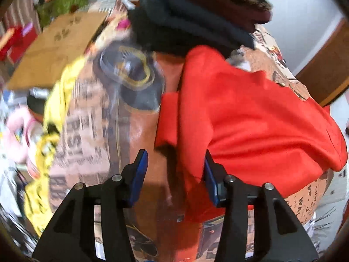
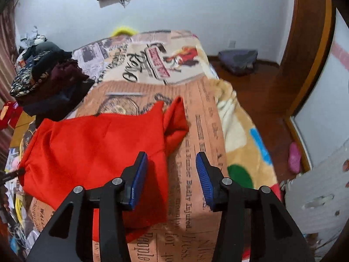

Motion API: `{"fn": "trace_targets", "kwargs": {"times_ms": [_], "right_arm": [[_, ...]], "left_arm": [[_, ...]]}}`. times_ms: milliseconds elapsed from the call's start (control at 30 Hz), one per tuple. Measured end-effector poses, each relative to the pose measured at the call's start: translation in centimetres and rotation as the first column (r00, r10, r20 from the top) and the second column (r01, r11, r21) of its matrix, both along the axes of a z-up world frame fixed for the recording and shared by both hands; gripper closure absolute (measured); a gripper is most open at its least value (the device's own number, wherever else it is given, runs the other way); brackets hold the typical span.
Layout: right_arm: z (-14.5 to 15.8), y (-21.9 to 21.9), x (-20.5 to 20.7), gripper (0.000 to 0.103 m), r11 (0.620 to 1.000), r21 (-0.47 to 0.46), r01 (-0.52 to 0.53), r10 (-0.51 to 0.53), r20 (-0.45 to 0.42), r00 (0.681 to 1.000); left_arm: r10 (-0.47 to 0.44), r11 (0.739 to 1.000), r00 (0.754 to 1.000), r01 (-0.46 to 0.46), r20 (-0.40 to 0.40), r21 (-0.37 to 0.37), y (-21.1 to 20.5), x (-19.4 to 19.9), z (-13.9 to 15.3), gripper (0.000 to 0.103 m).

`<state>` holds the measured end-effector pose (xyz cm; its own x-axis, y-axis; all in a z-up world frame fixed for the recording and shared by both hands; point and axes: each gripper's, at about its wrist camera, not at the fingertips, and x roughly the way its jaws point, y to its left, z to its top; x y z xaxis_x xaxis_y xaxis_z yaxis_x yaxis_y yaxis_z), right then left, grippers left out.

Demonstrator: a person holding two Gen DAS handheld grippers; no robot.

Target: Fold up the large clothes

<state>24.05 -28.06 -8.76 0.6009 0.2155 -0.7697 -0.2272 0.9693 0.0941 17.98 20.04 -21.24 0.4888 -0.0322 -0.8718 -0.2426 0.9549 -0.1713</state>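
A large red garment [image 1: 250, 118] lies spread on a bed with a newspaper-print cover [image 1: 91, 144]. It also shows in the right wrist view [image 2: 98, 148], with a sleeve [image 2: 175, 120] sticking out at its far right corner. My left gripper [image 1: 174, 174] is open, its jaws astride the garment's left edge, holding nothing. My right gripper [image 2: 171, 174] is open above the garment's right edge and the cover [image 2: 196, 174], holding nothing.
A pile of dark folded clothes [image 2: 50, 80] sits at the bed's far left; it shows in the left wrist view [image 1: 196, 21] too. A cardboard sheet [image 1: 56, 48] and clutter lie left of the bed. A fleece blanket [image 2: 244, 144], wooden floor [image 2: 257, 91] and pink slipper [image 2: 294, 157] lie right.
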Motion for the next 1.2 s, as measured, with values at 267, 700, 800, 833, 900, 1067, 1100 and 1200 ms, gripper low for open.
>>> {"fn": "trace_targets", "kwargs": {"times_ms": [267,700,800,833,900,1067,1100,1200], "right_arm": [[0.4,4.9,1.9,0.048,0.979,-0.010,-0.203,0.203,0.017,0.979],[-7.8,4.1,11.4,0.061,0.976,0.059,-0.208,0.215,-0.328,0.920],[-8.0,4.4,10.8,0.090,0.974,0.082,-0.212,0.226,-0.305,0.925],[-7.5,4.5,10.4,0.090,0.976,0.076,-0.204,0.217,-0.282,0.935],[-6.0,5.0,9.8,0.091,0.976,0.049,-0.212,0.218,-0.215,0.952],[-0.7,6.2,9.3,0.092,0.973,0.029,-0.229,0.230,-0.049,0.972],[-0.2,6.4,9.5,0.092,0.973,0.020,-0.231,0.232,-0.032,0.972],[-0.1,7.3,10.7,0.092,0.977,-0.039,-0.210,0.210,-0.011,0.978]], "left_arm": [[-0.130,0.991,0.983,0.123,0.126,0.061,-4.4,2.8,4.9,0.051],[-0.149,0.985,0.989,0.147,-0.017,-0.095,-6.0,7.6,-3.0,0.051],[-0.130,0.982,0.991,0.127,-0.014,-0.139,-5.3,7.8,-3.6,0.051],[-0.128,0.982,0.992,0.125,-0.017,-0.139,-5.1,7.9,-3.4,0.051],[-0.127,0.987,0.992,0.124,-0.019,-0.098,-5.0,7.8,-2.8,0.051],[-0.090,0.995,0.996,0.089,-0.001,-0.051,-3.6,7.3,-1.9,0.051],[-0.073,0.995,0.997,0.072,-0.005,-0.061,-3.0,7.2,-2.1,0.051],[-0.032,0.999,0.999,0.031,-0.022,-0.039,-2.1,6.7,-3.1,0.051]]}}
